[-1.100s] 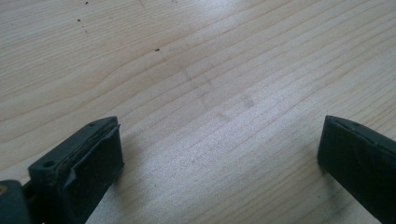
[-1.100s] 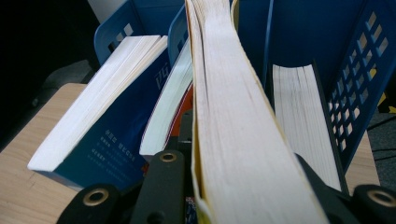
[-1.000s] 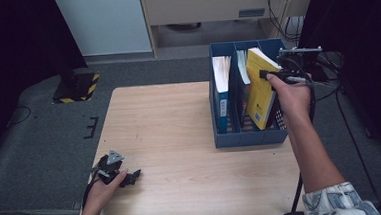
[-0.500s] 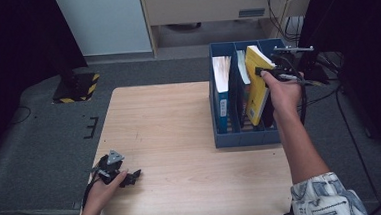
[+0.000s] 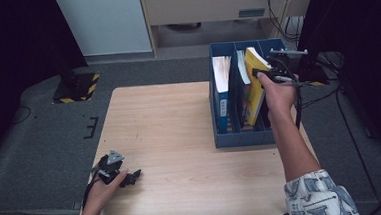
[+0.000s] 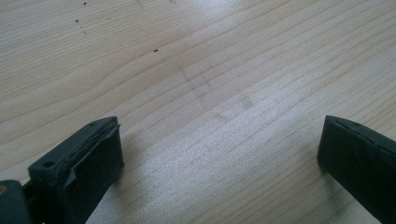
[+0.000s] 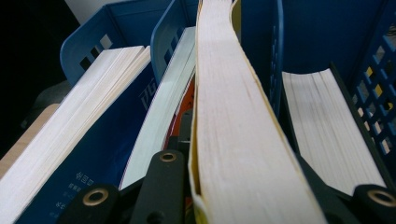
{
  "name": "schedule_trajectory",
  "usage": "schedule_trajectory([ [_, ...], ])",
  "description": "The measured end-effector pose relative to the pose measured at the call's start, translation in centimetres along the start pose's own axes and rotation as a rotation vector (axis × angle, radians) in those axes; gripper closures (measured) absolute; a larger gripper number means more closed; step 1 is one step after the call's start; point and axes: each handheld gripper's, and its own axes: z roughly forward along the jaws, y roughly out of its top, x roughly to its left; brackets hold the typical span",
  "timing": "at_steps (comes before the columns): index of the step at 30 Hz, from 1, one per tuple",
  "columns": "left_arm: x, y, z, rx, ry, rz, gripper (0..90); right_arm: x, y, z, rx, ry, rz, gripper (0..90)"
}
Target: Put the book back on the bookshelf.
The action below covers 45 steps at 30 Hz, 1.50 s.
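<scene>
A thick yellow book (image 5: 254, 86) stands tilted in the blue file box (image 5: 240, 138) at the table's right side. My right gripper (image 5: 269, 76) is shut on its upper edge. In the right gripper view the book's pale page edge (image 7: 224, 116) runs up between the two black jaws of the right gripper (image 7: 243, 191), which press on its covers. My left gripper (image 5: 131, 177) rests on the table near the front left corner. In the left gripper view the left gripper (image 6: 219, 158) has its jaws wide apart over bare wood, with nothing between them.
The box's left compartment holds a blue book (image 5: 222, 98) (image 7: 93, 154). A white-paged book (image 7: 163, 112) leans beside the yellow one, and more pages (image 7: 327, 126) fill the right compartment. The wooden table (image 5: 169, 124) lies between the two hands. Cables (image 5: 338, 103) hang off the right side.
The right hand has carried the yellow book slightly left and lower into the box. The left hand and its gripper have stayed where they were.
</scene>
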Motion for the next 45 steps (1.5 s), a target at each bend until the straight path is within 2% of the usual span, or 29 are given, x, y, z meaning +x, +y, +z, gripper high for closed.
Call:
schedule_trajectory([
  [14,0.0,0.0,0.0,-0.002,-0.003,-0.002,0.0,0.4,-0.9,0.6,-0.006,0.002,-0.026,74.4],
  [33,0.0,0.0,0.0,0.003,-0.004,0.004,0.0,-0.5,-2.4,1.4,0.008,0.006,0.006,74.4],
  [45,0.0,0.0,0.0,0.005,-0.004,0.005,0.0,-0.7,-3.3,2.0,0.023,-0.001,0.004,74.3],
])
